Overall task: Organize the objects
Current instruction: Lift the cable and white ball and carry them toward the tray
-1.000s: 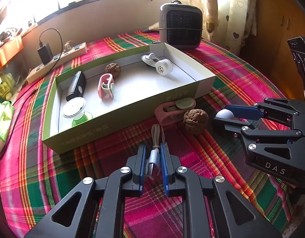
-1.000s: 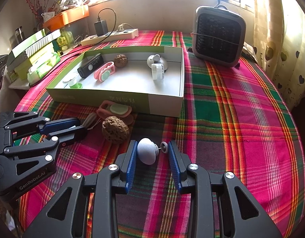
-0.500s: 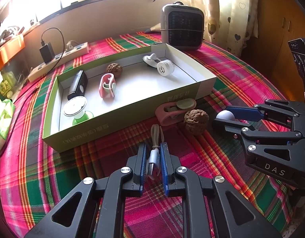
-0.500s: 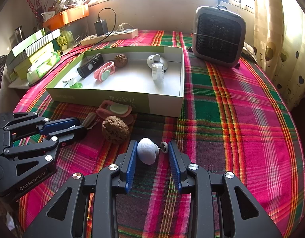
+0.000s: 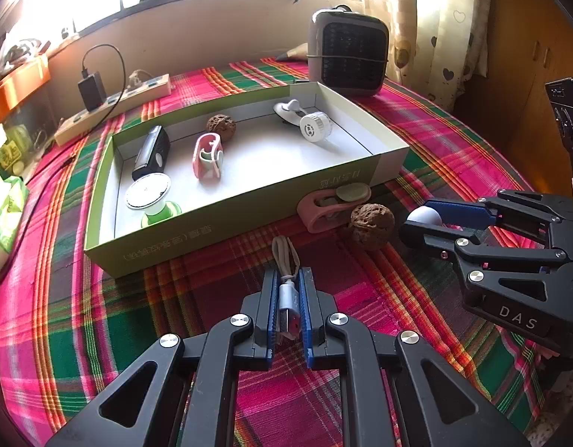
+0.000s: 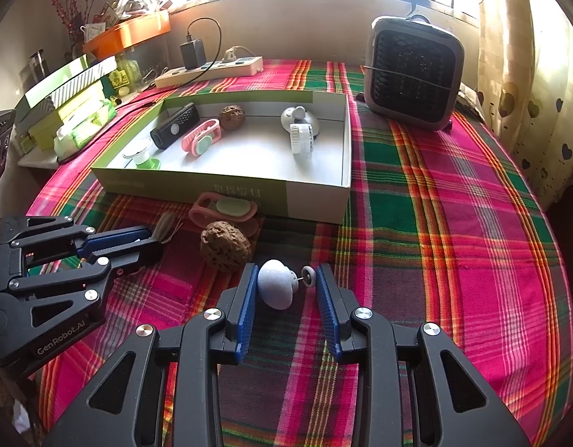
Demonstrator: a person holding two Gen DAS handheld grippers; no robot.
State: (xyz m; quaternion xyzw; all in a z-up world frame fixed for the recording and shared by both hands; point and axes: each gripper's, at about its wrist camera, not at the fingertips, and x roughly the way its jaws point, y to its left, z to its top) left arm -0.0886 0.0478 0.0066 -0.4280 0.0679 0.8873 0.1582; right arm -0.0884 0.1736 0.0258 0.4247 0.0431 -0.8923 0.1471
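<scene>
The short grey cable with a silver USB plug (image 5: 287,300) lies on the plaid tablecloth (image 5: 145,320) between my left gripper (image 5: 287,290) fingers, whose jaws are closing narrowly onto the plug. My right gripper (image 6: 285,290) straddles the small white dome-shaped knob on a pin (image 6: 274,286), blue pads partly apart; I cannot tell whether they press it.
</scene>
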